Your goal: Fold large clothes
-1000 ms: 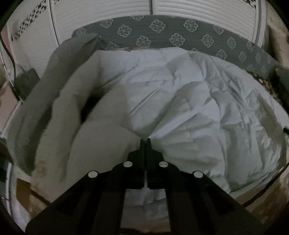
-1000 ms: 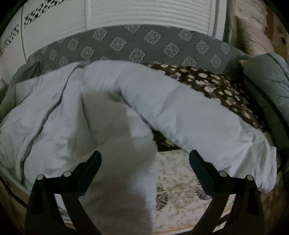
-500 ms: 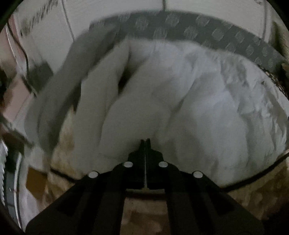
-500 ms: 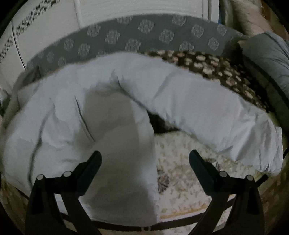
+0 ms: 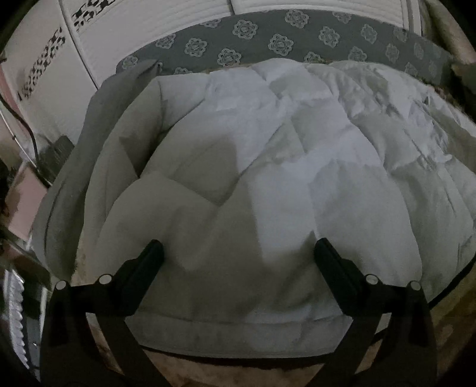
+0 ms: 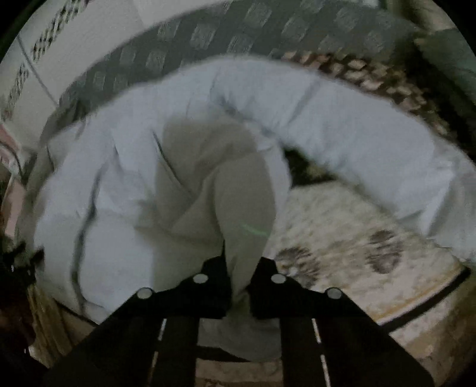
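Note:
A large pale grey quilted comforter lies heaped on the bed, its near hem along the front edge. My left gripper is open just above the near part of it, holding nothing. In the right wrist view the same comforter curves in a thick roll across the bed. My right gripper is shut on a bunched fold of the comforter that rises between its fingers. That view is blurred.
A grey headboard with a floral pattern runs along the back, with white panelled doors behind. A cream patterned bedsheet shows at right under the comforter. A dark brown patterned cover lies at the far right.
My left gripper was shut on the comforter and has opened and let it go. My right gripper was open and has shut on a fold of the comforter.

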Demonstrator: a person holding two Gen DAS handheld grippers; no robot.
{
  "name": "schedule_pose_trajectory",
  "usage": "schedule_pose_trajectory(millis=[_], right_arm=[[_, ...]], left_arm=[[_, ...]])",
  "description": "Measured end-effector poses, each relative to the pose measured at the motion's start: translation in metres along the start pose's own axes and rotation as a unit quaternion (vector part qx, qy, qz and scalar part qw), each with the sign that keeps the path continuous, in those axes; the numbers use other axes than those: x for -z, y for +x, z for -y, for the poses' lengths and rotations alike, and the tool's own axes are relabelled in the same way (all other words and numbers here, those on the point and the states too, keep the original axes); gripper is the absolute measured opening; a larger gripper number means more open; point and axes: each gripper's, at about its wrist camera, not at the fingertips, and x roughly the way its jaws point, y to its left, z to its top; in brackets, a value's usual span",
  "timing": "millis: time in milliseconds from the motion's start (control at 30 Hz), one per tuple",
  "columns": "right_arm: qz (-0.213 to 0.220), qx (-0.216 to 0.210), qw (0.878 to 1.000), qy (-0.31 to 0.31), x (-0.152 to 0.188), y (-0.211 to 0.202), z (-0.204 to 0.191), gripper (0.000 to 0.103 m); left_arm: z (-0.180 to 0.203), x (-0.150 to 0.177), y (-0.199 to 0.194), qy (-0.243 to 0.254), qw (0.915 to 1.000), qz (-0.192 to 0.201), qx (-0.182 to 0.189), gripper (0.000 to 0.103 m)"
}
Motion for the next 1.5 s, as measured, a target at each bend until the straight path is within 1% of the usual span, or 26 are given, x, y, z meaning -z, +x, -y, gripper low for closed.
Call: schedule_pose_trajectory(millis=[133, 200, 233, 333, 400, 433, 500, 533, 567, 600, 633, 667, 733, 867, 1067, 1133, 1167, 1200, 1233, 1267, 1300, 1333, 1367, 1433, 1467, 1500], right_arm=[[0.078, -0.001, 0.997, 0.015, -0.003, -0.07, 0.011, 0.007], [0.087, -0.006, 0.996, 0.004, 0.004, -0.093, 0.014, 0.007], [0.091, 0.001, 0.996, -0.004, 0.01, -0.105, 0.017, 0.007], [0.094, 0.02, 0.995, 0.003, 0.022, -0.119, 0.033, 0.008], [0.09, 0.033, 0.995, 0.011, 0.028, -0.122, 0.043, 0.009], [0.083, 0.045, 0.995, 0.015, 0.032, -0.121, 0.049, 0.011], [0.065, 0.059, 0.996, 0.032, 0.032, -0.114, 0.055, 0.021], [0.055, 0.071, 0.995, 0.038, 0.031, -0.108, 0.059, 0.026], [0.06, 0.084, 0.994, 0.047, 0.031, -0.108, 0.063, 0.029], [0.07, 0.097, 0.991, 0.054, 0.035, -0.111, 0.068, 0.036], [0.08, 0.112, 0.989, 0.062, 0.034, -0.114, 0.073, 0.06], [0.096, 0.119, 0.985, 0.081, 0.032, -0.118, 0.08, 0.074], [0.103, 0.102, 0.983, 0.111, 0.031, -0.12, 0.09, 0.076], [0.057, 0.069, 0.988, 0.125, 0.038, -0.098, 0.091, 0.077], [-0.021, 0.082, 0.992, 0.098, 0.052, -0.039, 0.073, 0.078], [-0.052, 0.1, 0.99, 0.09, 0.055, -0.016, 0.072, 0.078], [-0.055, 0.104, 0.99, 0.083, 0.055, -0.013, 0.07, 0.08], [-0.057, 0.106, 0.99, 0.076, 0.056, -0.01, 0.068, 0.079], [-0.061, 0.103, 0.99, 0.071, 0.056, -0.008, 0.065, 0.073], [-0.072, 0.091, 0.991, 0.064, 0.058, -0.006, 0.063, 0.059], [-0.08, 0.078, 0.992, 0.058, 0.059, -0.006, 0.06, 0.051], [-0.079, 0.078, 0.992, 0.053, 0.059, -0.009, 0.059, 0.032], [-0.075, 0.078, 0.993, 0.052, 0.059, -0.013, 0.058, 0.019], [-0.053, 0.066, 0.994, 0.067, 0.059, -0.03, 0.061, 0.01], [-0.012, 0.061, 0.994, 0.085, 0.057, -0.051, 0.066, 0.009], [0.011, 0.059, 0.994, 0.093, 0.056, -0.063, 0.069, 0.008]], left_arm=[[-0.023, -0.001, -0.016, -0.047, 0.9987, 0.016, -0.001, 0.1], [-0.036, -0.003, -0.021, -0.088, 0.9959, 0.02, 0.003, 0.1], [-0.044, -0.005, -0.024, -0.114, 0.9931, 0.019, 0.016, 0.1], [-0.055, -0.002, -0.02, -0.166, 0.9828, -0.019, 0.079, 0.1], [-0.043, 0.004, -0.013, -0.152, 0.9815, -0.056, 0.102, 0.099], [-0.033, 0.008, -0.007, -0.137, 0.9827, -0.07, 0.103, 0.099], [-0.009, 0.017, 0.006, -0.096, 0.9853, -0.103, 0.098, 0.099], [-0.004, 0.018, 0.011, -0.09, 0.9853, -0.11, 0.095, 0.1], [0.002, 0.019, 0.019, -0.085, 0.9851, -0.12, 0.089, 0.1], [0.003, 0.02, 0.022, -0.084, 0.9848, -0.126, 0.086, 0.1], [0.005, 0.022, 0.026, -0.084, 0.9842, -0.132, 0.082, 0.1], [0.006, 0.023, 0.031, -0.086, 0.9832, -0.139, 0.082, 0.1], [0.011, 0.026, 0.043, -0.092, 0.9799, -0.152, 0.09, 0.1], [0.015, 0.032, 0.053, -0.101, 0.9773, -0.16, 0.095, 0.1], [0.022, 0.037, 0.058, -0.099, 0.9779, -0.153, 0.102, 0.1], [0.024, 0.045, 0.051, -0.099, 0.9774, -0.151, 0.11, 0.094], [0.024, 0.048, 0.05, -0.1, 0.9764, -0.15, 0.119, 0.084], [0.026, 0.048, 0.048, -0.102, 0.9751, -0.148, 0.13, 0.07], [0.028, 0.046, 0.045, -0.099, 0.9751, -0.144, 0.136, 0.062], [0.031, 0.045, 0.04, -0.092, 0.9761, -0.139, 0.14, 0.045], [0.035, 0.043, 0.034, -0.082, 0.9779, -0.13, 0.142, 0.033], [0.038, 0.042, 0.03, -0.08, 0.9785, -0.126, 0.143, 0.03], [0.041, 0.043, 0.027, -0.08, 0.979, -0.121, 0.143, 0.025], [0.041, 0.041, 0.02, -0.075, 0.9818, -0.108, 0.137, 0.02], [0.046, 0.041, 0.013, -0.072, 0.9834, -0.097, 0.135, 0.018], [0.048, 0.031, 0.01, -0.073, 0.984, -0.089, 0.136, 0.018]])
